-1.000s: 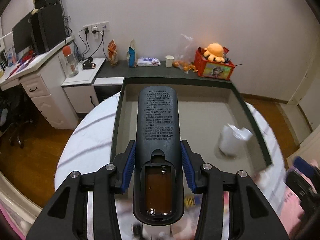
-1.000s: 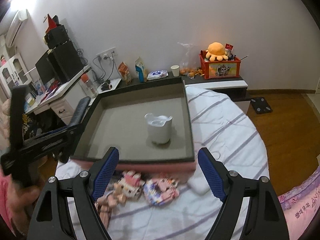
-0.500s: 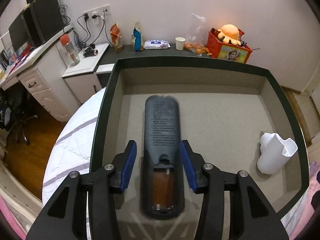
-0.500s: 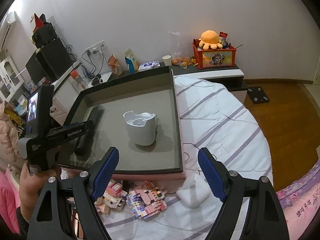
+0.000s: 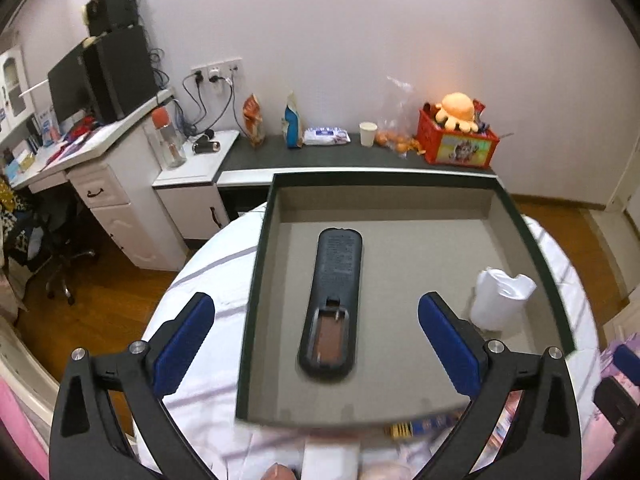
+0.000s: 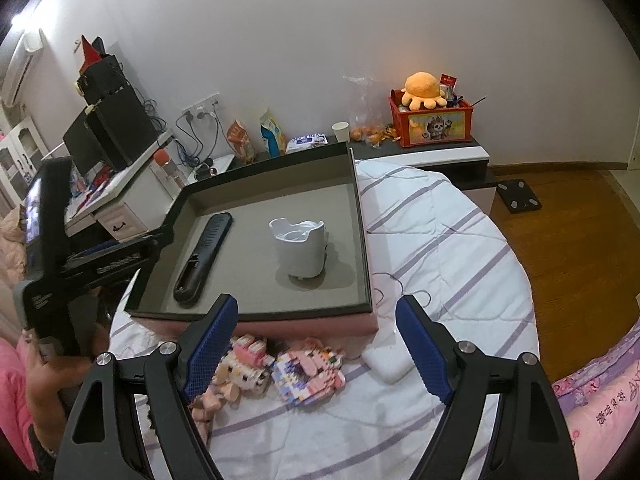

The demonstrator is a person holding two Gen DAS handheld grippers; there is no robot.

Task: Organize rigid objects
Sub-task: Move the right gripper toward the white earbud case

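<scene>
On the bed (image 6: 440,240) sits a dark tray (image 5: 256,280), with the remote (image 5: 334,300) lying face down on its floor, left of a white cup (image 5: 500,300). Above it the left hand-held gripper (image 5: 316,340) is opening, its pads clear of the remote. Nearer, the right hand-held gripper (image 6: 316,344) hangs open and empty over toy bricks (image 6: 308,372).

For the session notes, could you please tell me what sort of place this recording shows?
Most likely a bedroom at home: a round bed with a striped quilt, a desk bearing a monitor, and an orange plush toy in a red box on a low shelf.
</scene>
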